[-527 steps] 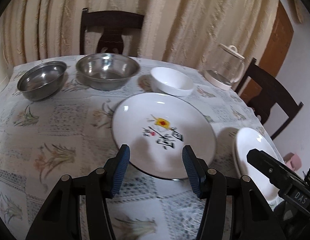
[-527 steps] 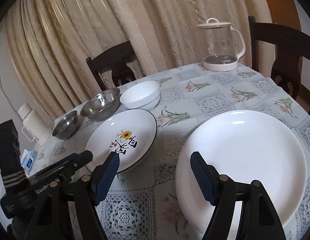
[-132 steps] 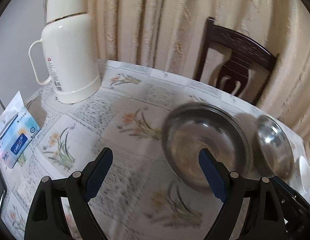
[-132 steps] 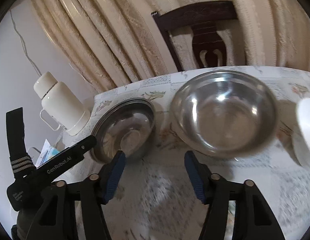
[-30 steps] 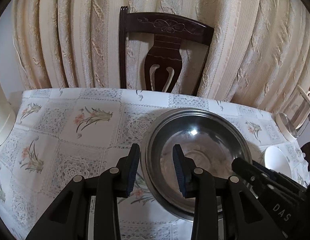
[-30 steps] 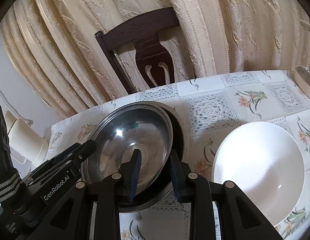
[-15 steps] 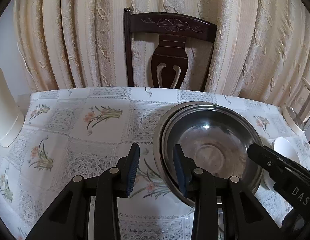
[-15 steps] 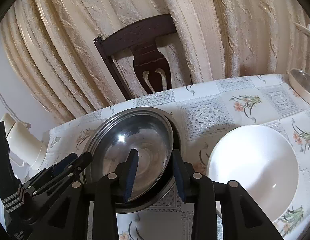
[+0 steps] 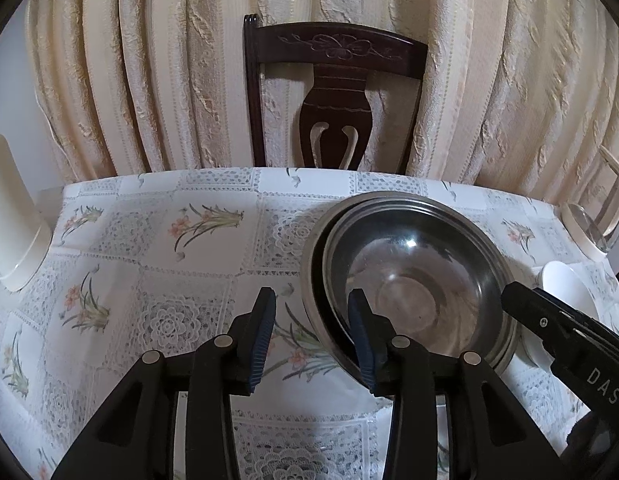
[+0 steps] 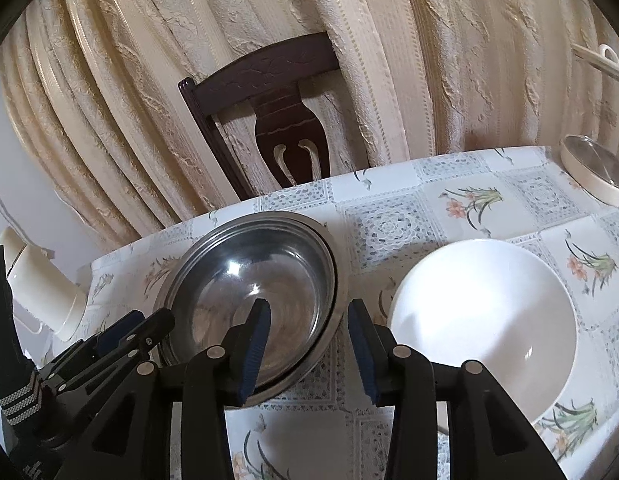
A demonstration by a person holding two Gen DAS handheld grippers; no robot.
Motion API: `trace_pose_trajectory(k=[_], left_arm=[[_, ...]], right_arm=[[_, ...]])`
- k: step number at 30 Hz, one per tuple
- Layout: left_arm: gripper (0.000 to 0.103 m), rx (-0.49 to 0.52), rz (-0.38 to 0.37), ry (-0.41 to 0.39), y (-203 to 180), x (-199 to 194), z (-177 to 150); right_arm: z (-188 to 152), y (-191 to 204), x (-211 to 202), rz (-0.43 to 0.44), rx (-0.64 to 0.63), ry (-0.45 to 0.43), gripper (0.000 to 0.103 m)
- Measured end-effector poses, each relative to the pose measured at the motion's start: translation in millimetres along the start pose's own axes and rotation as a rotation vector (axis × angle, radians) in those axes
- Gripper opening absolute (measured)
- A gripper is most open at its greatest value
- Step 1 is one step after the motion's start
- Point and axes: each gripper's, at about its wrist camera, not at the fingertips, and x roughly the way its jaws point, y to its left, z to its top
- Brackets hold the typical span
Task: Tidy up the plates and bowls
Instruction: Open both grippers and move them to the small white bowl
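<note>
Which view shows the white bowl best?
The right wrist view: the white bowl shows almost whole, its inside visible. The left wrist view shows only a sliver behind the right gripper.

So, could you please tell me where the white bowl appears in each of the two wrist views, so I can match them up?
Left wrist view: the white bowl sits at the far right edge, mostly hidden behind the other gripper's black body.
Right wrist view: the white bowl fills the right half, in full view on the tablecloth.
Shared landmark: the nested steel bowls, just left of the white bowl in both.
</note>
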Motion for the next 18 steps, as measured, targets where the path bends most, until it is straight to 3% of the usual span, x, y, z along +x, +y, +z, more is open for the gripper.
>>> trace_pose_trajectory(k=[18], left_arm=[[0.044,-0.050,-0.041,0.020,0,-15,-13]], right_arm=[[-5,-13,-26,-0.002,0.013,-0.012,0.043]])
